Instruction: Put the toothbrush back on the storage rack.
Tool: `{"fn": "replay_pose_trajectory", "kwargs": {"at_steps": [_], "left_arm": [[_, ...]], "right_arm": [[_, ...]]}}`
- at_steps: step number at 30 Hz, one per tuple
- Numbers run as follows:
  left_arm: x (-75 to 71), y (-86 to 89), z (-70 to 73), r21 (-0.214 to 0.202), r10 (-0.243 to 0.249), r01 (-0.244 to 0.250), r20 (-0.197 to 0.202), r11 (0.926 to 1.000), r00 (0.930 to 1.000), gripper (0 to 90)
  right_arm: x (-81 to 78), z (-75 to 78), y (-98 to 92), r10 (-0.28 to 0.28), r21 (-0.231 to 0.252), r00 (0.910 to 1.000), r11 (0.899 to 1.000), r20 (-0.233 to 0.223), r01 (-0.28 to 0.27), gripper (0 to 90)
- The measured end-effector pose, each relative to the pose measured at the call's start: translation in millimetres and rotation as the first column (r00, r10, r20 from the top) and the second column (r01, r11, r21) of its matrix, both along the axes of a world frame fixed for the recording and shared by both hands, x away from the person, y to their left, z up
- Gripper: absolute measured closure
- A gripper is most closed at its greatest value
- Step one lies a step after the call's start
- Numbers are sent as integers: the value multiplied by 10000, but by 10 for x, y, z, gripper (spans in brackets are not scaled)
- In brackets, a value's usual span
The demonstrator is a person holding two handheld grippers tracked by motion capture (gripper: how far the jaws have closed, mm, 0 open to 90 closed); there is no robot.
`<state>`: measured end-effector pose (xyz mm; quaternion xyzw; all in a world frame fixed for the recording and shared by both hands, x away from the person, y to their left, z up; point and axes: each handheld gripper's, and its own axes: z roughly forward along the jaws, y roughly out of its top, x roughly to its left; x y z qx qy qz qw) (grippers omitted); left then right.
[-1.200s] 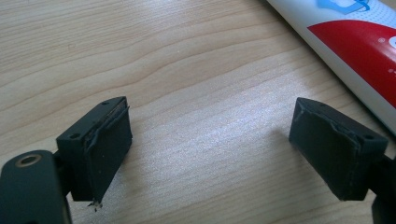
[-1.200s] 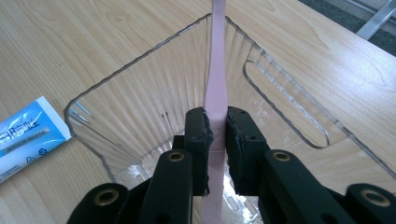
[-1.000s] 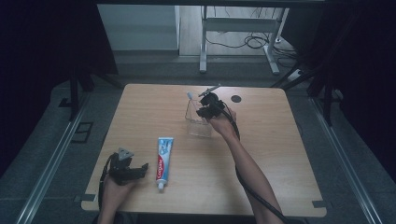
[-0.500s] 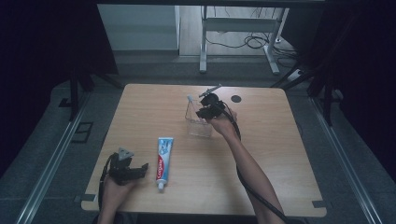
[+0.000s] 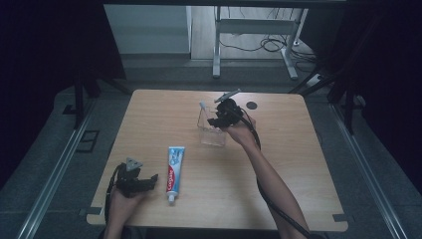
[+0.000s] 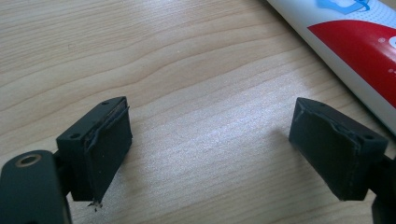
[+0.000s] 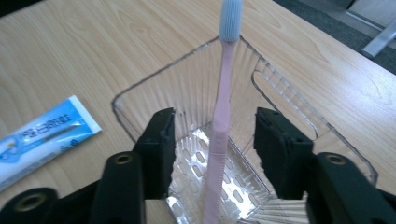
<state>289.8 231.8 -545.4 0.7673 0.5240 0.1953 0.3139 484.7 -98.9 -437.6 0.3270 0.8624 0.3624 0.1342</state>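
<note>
Toward the far middle of the table (image 5: 149,119): one clear plastic holder (image 5: 212,130), ribbed walls, perforated floor, standing upright. Inside it, one toothbrush (image 7: 222,116), pink handle, pale blue bristle head, leaning with its head above the holder's rim.

Toothbrush: judged light, stiff, narrow and smooth, so liable to slip or pivot between flat pads; best taken on the mid-handle above the rim, square across the jaws. Holder: judged light, rigid and easily tipped or slid if the brush drags on it.

Right gripper (image 7: 212,140): poised over the holder, jaws spread either side of the handle, apart from it, grasping nothing.

Toothpaste tube (image 5: 173,166): flat on the near part of the table, cap nearest; soft, squeezable.

Left gripper (image 6: 210,154): near left, just left of the tube, jaws wide apart over bare wood, holding nothing.
</note>
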Motion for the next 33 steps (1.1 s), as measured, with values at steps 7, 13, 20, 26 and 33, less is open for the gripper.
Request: {"fn": "replay_pose_trajectory", "kwargs": {"at_steps": [7, 13, 20, 26, 33], "left_arm": [[1, 2, 1, 24, -32, 32, 13, 10000, 10000, 130], [1, 2, 1, 29, -28, 28, 12, 10000, 10000, 130], [1, 2, 1, 37, -27, 27, 8, 10000, 10000, 130], [2, -1, 1, 37, 36, -36, -7, 10000, 10000, 126], [6, -4, 2, 53, 80, -80, -17, 10000, 10000, 126]], "right_arm": [[-84, 82, -49, 266, 225, 9994, 9994, 214, -271, 354], [-172, 138, -91, 481, 345, 9985, 9982, 255, -490, 293], [-280, 202, -147, 648, 390, 9977, 9971, 185, -655, 231], [-354, 227, -211, 709, 353, 9973, 9968, 198, -716, 189], [-453, 238, -283, 783, 324, 9965, 9963, 296, -793, 144]]}}
